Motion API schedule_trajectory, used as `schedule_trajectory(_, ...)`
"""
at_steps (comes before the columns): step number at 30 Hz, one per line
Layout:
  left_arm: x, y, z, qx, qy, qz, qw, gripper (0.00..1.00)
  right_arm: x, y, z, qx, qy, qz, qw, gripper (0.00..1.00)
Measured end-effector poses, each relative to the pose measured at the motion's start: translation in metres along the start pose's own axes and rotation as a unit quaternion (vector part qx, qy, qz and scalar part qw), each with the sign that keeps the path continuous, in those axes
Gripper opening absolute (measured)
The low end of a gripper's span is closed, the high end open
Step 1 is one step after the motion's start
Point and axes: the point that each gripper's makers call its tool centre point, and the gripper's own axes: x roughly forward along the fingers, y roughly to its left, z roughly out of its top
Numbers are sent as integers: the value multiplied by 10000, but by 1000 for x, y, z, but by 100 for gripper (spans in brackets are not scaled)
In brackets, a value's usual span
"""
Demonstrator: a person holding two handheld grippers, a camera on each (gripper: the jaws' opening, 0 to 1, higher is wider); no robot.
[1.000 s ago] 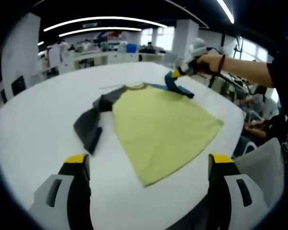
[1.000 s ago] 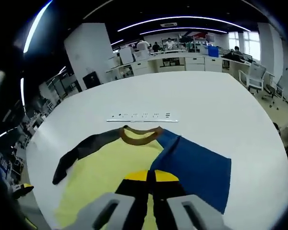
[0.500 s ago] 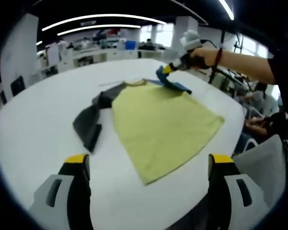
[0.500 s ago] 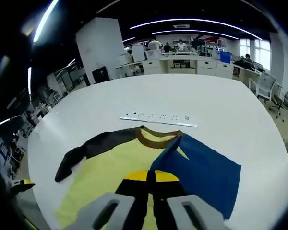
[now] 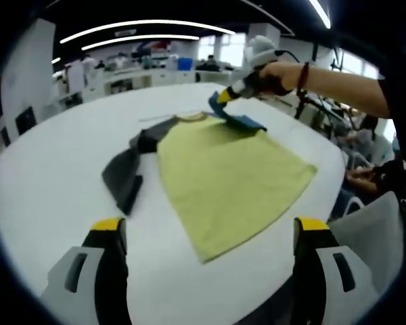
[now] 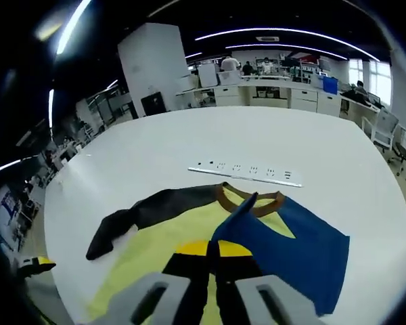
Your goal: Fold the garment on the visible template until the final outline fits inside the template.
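The right gripper [image 6: 213, 249] pinches the blue sleeve [image 6: 291, 247] above the yellow shirt [image 5: 227, 172]; the left gripper [image 5: 210, 230] hangs wide apart over the white table [image 5: 47, 176].

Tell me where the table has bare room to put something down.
The table is bare beyond the white strip, and wide to the left of the grey sleeve in the left gripper view. The side where the right gripper lifts the blue sleeve is crowded.

A yellow raglan shirt [image 5: 227, 172] lies flat on the white table. Its dark grey sleeve [image 6: 145, 214] stretches sideways, crumpled. The blue sleeve [image 6: 284, 247] is lifted over the brown collar [image 6: 252, 203].
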Motion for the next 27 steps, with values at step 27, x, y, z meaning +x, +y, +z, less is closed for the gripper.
schedule_trajectory(27, 2, 0, -1, 9, 32, -30, 10000, 99, 15, 59, -2, -677, 141, 395, 9968, 0)
